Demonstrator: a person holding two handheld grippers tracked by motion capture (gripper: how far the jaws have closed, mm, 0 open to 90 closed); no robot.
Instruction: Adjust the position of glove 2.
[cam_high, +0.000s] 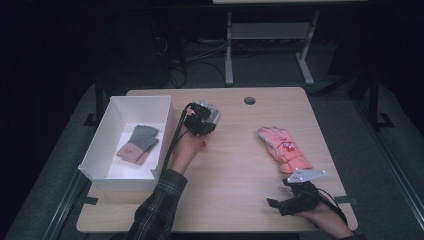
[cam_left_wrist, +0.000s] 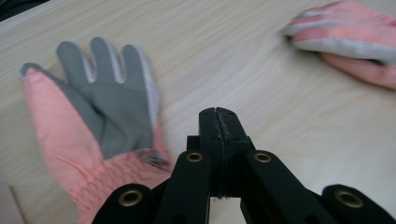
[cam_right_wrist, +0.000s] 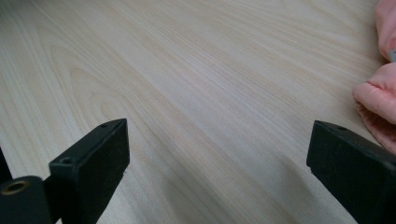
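Bench (cam_high: 240, 165) of pale wood carries everything here, with a white box (cam_high: 102, 140) at its left edge, and a folded pair of gloves (cam_high: 139, 144) already lies flat inside. Two more gloves are still out on the wood. The grey-palmed glove (cam_left_wrist: 100, 107) lies palm up near the far middle, just beside the left tool, and the pink glove (cam_high: 284, 149) lies well apart from it, toward the right edge. The left tool (cam_left_wrist: 218, 123) has its jaws pressed fully together with nothing between them. In the left gripper view the grey-palmed glove lies off to one side of the tips, with its gathered cuff nearest them but not caught. The right tool (cam_right_wrist: 219, 140) rests low near the front right corner with its jaws spread wide and bare wood between them. The pink glove's cuff sits just off one jaw. The likeliest trouble, as I judge it, is that the left tool lifts away with nothing in it, since it has shut on air rather than cloth. If it pushes forward while shut, it could shove the glove across the smooth wood or bunch it up. A later pinch on one thin layer of the cuff could let the glove slip out on the way to the box, or snag on the box's near wall.
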